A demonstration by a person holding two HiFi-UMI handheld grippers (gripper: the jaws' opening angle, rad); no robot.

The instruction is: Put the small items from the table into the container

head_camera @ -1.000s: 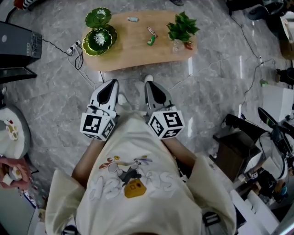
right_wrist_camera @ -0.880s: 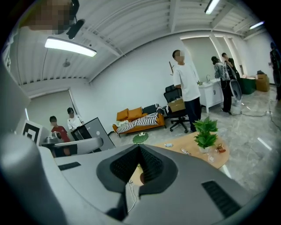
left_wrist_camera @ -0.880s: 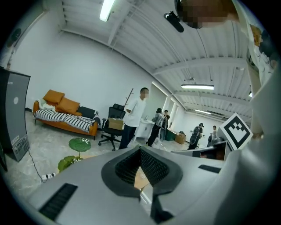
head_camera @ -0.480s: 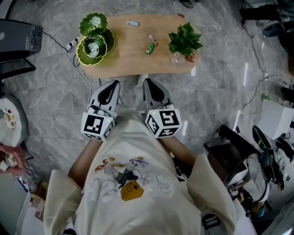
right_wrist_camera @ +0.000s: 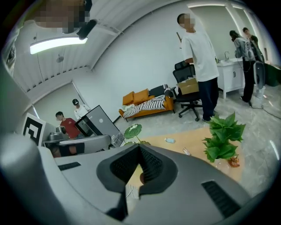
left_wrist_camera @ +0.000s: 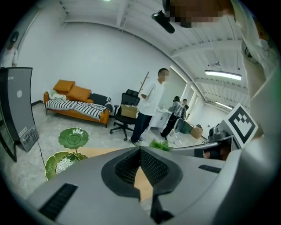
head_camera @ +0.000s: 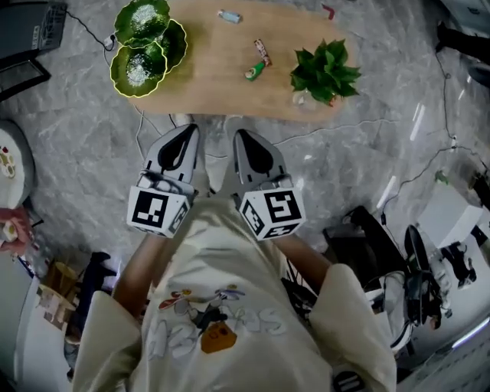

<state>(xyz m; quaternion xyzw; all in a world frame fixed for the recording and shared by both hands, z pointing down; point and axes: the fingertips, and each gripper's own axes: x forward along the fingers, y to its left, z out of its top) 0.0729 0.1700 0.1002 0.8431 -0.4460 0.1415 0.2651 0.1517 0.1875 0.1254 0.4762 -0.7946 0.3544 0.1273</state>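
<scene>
Left gripper & right gripper sit side by side just in front of the person's cream T-shirt. Both are over the grey marble floor, tips aimed at the light wooden oval table but short of its near edge. Both are closed w/ nothing held: in each gripper view the ribbed black pads meet at the tip, and only table shows thru the gap below.

Task items are all on the table, ahead of the tips, none touching a gripper.
- Green lotus-leaf-shaped container, w/ something white in one bowl: ahead & left of the left gripper, at the table's left end.
- Small green tube & brown striped wrapped bar: just beside each other, ahead of the right gripper, a bit to its right.
- Small pale-blue wrapped piece: farther out, approx in line w/ the gap btwn the two grippers.
- Small red piece: at the far edge, well right of the right gripper.

Leafy green potted plant stands ahead-right of the right gripper, near the tube & bar.
</scene>
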